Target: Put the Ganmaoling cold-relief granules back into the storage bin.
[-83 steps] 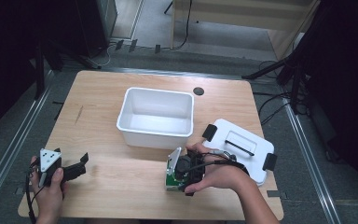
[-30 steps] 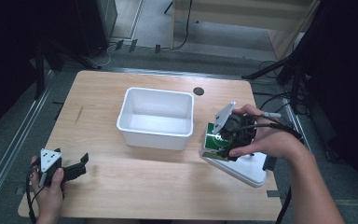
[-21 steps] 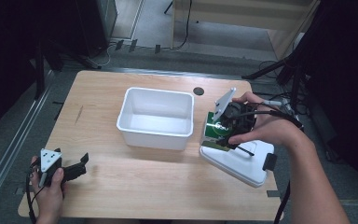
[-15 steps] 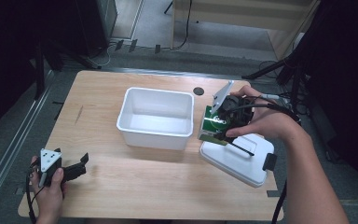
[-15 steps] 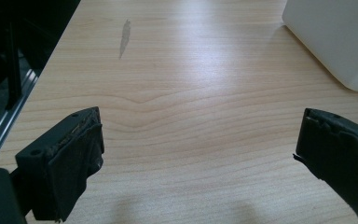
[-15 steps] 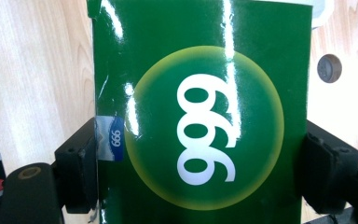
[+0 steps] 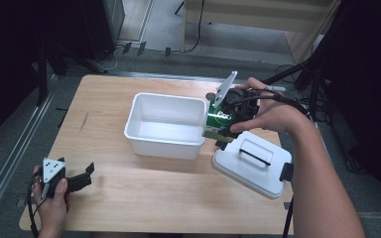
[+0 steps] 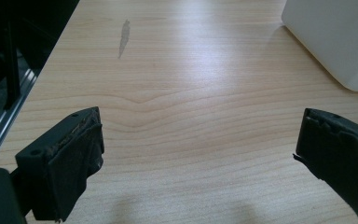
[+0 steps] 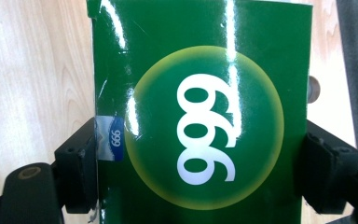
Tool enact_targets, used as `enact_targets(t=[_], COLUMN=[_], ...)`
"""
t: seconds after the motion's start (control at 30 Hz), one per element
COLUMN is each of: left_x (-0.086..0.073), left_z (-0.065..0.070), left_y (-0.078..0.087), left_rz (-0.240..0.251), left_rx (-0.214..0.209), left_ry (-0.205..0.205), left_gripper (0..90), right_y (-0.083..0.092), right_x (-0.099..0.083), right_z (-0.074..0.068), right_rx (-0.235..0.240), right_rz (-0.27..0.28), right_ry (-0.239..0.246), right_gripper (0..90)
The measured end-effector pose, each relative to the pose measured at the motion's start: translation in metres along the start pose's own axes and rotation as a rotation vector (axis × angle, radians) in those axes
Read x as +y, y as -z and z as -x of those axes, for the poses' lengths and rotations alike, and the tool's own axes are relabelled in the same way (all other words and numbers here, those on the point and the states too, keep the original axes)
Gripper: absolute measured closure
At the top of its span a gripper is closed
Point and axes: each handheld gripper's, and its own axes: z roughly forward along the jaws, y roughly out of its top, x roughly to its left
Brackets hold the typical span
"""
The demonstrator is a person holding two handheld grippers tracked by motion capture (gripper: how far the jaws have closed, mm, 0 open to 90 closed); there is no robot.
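Green carton (image 9: 200, 116), clamped by its two sides in my right hand-held gripper (image 7: 223, 119), hangs at the right rim of the white bin (image 7: 164, 125) (lid (image 7: 252, 163) set aside), presumably for dropping in. My left hand-held gripper (image 7: 72, 181) rests wide open and empty on the table (image 7: 144, 198).

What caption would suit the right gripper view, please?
Green box clamped between black fingers above the wooden table.
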Motion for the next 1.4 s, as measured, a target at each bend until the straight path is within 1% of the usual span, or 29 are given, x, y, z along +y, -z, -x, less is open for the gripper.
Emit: enact_targets(t=[0.1, 0.13, 0.17, 0.2, 0.23, 0.27, 0.3, 0.4, 0.5, 0.73, 1.0, 1.23, 1.27, 1.33, 1.4], left_x=[0.0, 0.0, 0.0, 0.0, 0.0, 0.0, 0.0, 0.0, 0.0, 0.0, 0.0, 0.0, 0.0, 0.0, 0.0], left_z=[0.0, -0.001, -0.001, -0.001, 0.0, 0.0, 0.0, 0.0, 0.0, -0.001, 0.0, -0.001, -0.001, -0.001, -0.001], left_y=[0.0, 0.0, 0.0, 0.0, 0.0, 0.0, 0.0, 0.001, 0.001, 0.001, 0.001, 0.001, 0.001, 0.001, 0.001], left_rz=[0.001, -0.001, -0.001, -0.001, 0.0, 0.0, 0.001, 0.001, -0.001, -0.001, 0.0, 0.001, 0.001, 0.001, 0.0], left_rx=[-0.001, -0.003, -0.003, -0.003, -0.003, -0.003, -0.003, -0.004, -0.005, -0.006, -0.007, -0.009, -0.009, -0.009, -0.009], left_ry=[0.002, 0.002, 0.002, 0.002, 0.002, 0.0, -0.001, 0.002, 0.006, 0.006, 0.007, 0.008, 0.008, 0.008, 0.008], left_gripper=[1.5, 1.5, 1.5, 1.5, 1.5, 1.5, 1.5, 1.5, 1.5, 1.5, 1.5, 1.5, 1.5, 1.5, 1.5], right_y=[-0.001, -0.003, -0.003, -0.006, -0.007, -0.007, -0.01, -0.012, -0.017, -0.023, -0.032, -0.04, -0.041, -0.041, -0.044], right_x=[0.004, 0.009, 0.009, 0.013, 0.015, 0.015, 0.019, 0.022, 0.029, 0.041, 0.053, 0.061, 0.063, 0.064, 0.068], right_z=[0.002, 0.004, 0.004, 0.005, 0.006, 0.006, 0.008, 0.009, 0.013, 0.014, 0.014, 0.014, 0.015, 0.014, 0.014], right_rx=[-0.002, -0.005, -0.005, -0.02, -0.025, -0.025, -0.026, -0.028, -0.031, -0.046, -0.037, -0.025, -0.024, -0.027, -0.023], right_rz=[0.003, 0.003, 0.003, 0.002, 0.003, 0.003, 0.01, 0.013, 0.017, 0.016, 0.022, 0.014, 0.017, 0.014, 0.016], right_ry=[0.011, 0.028, 0.028, 0.044, 0.049, 0.049, 0.055, 0.049, 0.066, 0.086, 0.101, 0.108, 0.118, 0.111, 0.116], right_gripper=[16.6, 16.5, 16.5, 16.5, 16.4, 16.4, 16.4, 16.4, 16.4, 16.3, 16.3, 16.3, 16.3, 16.3, 16.3])
